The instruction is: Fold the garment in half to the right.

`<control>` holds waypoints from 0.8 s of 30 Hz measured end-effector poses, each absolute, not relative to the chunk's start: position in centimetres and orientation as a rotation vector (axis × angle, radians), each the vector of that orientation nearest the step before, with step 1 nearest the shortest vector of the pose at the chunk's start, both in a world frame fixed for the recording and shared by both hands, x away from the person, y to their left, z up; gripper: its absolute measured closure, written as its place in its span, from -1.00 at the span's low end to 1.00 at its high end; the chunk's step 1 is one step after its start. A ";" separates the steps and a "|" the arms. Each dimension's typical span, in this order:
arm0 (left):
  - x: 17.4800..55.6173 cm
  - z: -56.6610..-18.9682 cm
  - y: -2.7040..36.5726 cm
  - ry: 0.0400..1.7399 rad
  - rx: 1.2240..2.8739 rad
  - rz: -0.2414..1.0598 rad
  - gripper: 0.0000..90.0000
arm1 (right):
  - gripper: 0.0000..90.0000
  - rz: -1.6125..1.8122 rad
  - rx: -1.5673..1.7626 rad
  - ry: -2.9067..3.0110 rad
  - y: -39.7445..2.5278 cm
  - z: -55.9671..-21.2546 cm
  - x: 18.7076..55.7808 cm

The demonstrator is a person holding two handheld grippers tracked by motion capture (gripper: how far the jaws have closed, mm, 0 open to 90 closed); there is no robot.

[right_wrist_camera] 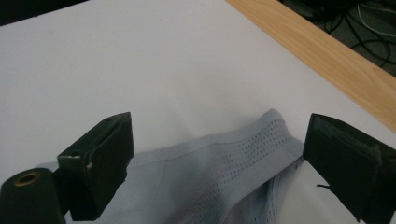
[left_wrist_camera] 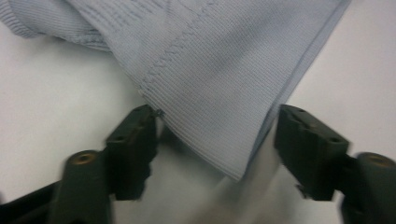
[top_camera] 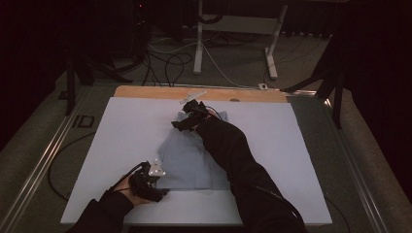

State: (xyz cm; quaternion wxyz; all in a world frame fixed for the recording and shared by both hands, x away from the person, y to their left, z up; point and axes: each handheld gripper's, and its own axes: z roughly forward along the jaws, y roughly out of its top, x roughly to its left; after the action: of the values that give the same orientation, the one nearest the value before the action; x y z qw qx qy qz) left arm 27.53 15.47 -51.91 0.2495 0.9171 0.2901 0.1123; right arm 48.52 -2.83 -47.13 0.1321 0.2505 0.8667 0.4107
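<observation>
Two grippers work a pale blue garment (top_camera: 189, 160) on a white table (top_camera: 126, 141). Left gripper (left_wrist_camera: 217, 140) spreads wide around the hem corner. Right gripper (right_wrist_camera: 217, 154) gapes wide over the waistband.

1. A dim lab or recording studio: the bench (top_camera: 131, 126), a white board over a wooden top whose bare strip (top_camera: 145, 91) shows along the far edge, stands alone on grey carpet (top_camera: 39, 141).
2. Black drapes (top_camera: 379, 73) close off the room beyond the bench's left and right edges, leaving only the work surface lit.
3. Loose cables (top_camera: 170, 63) lie tangled on the floor past the far edge, beside the white metal legs of another stand (top_camera: 198, 43).
4. Metal rails (top_camera: 46, 155) run along the floor on both sides of the bench.
5. A small red indicator light (top_camera: 141, 6) glows on dark equipment in the far left corner of the room.
</observation>
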 end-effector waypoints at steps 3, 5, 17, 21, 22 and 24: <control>27.7 -51.9 15.4 0.772 2.494 0.268 0.03 | -0.81 1.187 0.720 2.528 -2.7 -47.2 48.6; 27.7 -51.8 15.3 0.772 2.490 0.261 0.08 | -0.81 1.186 0.714 2.527 -2.7 -47.3 48.7; 27.8 -51.6 14.9 0.739 2.432 0.247 0.86 | -0.81 1.200 0.780 2.551 -2.2 -47.7 49.4; 27.7 -51.2 15.1 0.730 2.385 0.261 0.91 | -0.81 1.195 0.781 2.542 -2.2 -48.0 50.2; 27.7 -51.2 15.1 0.730 2.385 0.261 0.92 | -0.81 1.194 0.806 2.538 -2.2 -48.0 50.2; 27.6 -51.1 15.1 0.729 2.369 0.270 0.92 | -0.81 1.192 0.792 2.531 -2.3 -48.1 50.6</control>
State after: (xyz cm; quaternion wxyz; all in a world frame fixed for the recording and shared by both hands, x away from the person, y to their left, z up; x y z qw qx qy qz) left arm 27.63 15.05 -51.06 0.3187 0.9007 0.2770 0.1025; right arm 50.65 -2.34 -48.06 0.1167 0.2706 0.8645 0.4072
